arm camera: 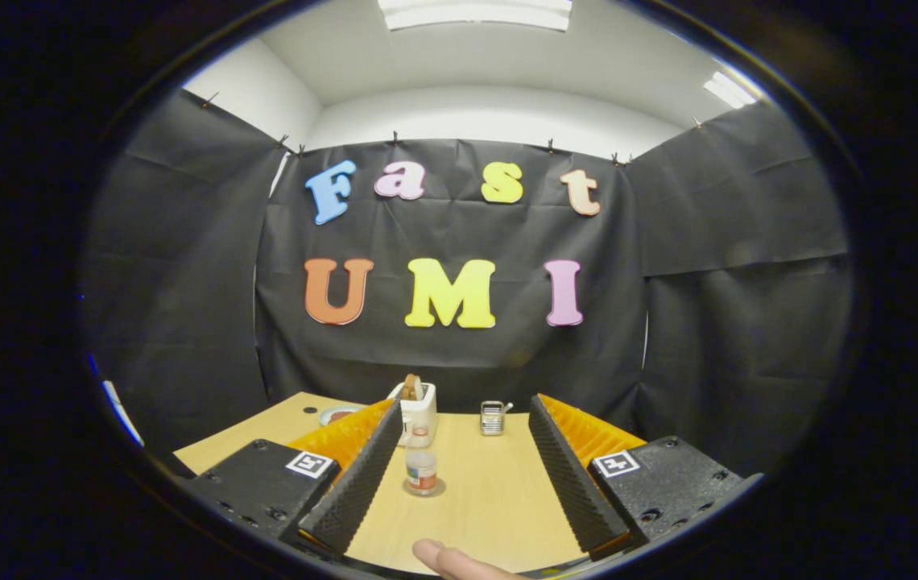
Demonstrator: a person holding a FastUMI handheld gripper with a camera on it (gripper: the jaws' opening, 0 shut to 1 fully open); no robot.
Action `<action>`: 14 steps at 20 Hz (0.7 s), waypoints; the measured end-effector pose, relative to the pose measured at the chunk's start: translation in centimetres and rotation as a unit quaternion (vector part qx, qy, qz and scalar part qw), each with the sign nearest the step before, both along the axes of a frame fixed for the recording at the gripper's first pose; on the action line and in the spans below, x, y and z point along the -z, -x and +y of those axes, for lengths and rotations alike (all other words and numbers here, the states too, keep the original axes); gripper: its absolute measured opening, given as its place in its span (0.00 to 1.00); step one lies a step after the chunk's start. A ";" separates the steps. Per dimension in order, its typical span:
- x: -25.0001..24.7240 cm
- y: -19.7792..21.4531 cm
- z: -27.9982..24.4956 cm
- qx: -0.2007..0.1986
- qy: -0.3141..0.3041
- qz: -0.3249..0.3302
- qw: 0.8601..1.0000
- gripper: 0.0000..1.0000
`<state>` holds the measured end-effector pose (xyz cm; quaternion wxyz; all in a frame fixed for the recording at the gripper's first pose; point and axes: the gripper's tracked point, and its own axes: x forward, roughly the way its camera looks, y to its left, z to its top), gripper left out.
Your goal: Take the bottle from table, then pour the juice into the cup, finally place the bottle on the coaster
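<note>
A small clear bottle (pixel 421 471) with a dark label and reddish juice stands upright on a round grey coaster (pixel 425 488) on the wooden table (pixel 491 499). It sits between my fingers, close to the left finger (pixel 356 477). Just beyond it, a small clear cup (pixel 419 436) stands against a white box. My gripper (pixel 465 405) is open wide, both fingers apart from the bottle and nothing pressed between them.
The white box (pixel 417 409) with brown pieces sticking out stands behind the cup. A small metal holder (pixel 492 418) sits further right near the table's back edge. A plate (pixel 337 415) lies behind the left finger. A person's fingertip (pixel 447 558) shows close below.
</note>
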<state>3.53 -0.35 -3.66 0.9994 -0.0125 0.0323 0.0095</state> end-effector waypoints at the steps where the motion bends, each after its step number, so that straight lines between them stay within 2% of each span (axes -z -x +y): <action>1: -0.5 0.3 0.0 -0.001 0.001 -0.003 1.000 1.00; 14: -2.3 1.8 0.2 -0.002 -0.009 -0.010 1.000 1.00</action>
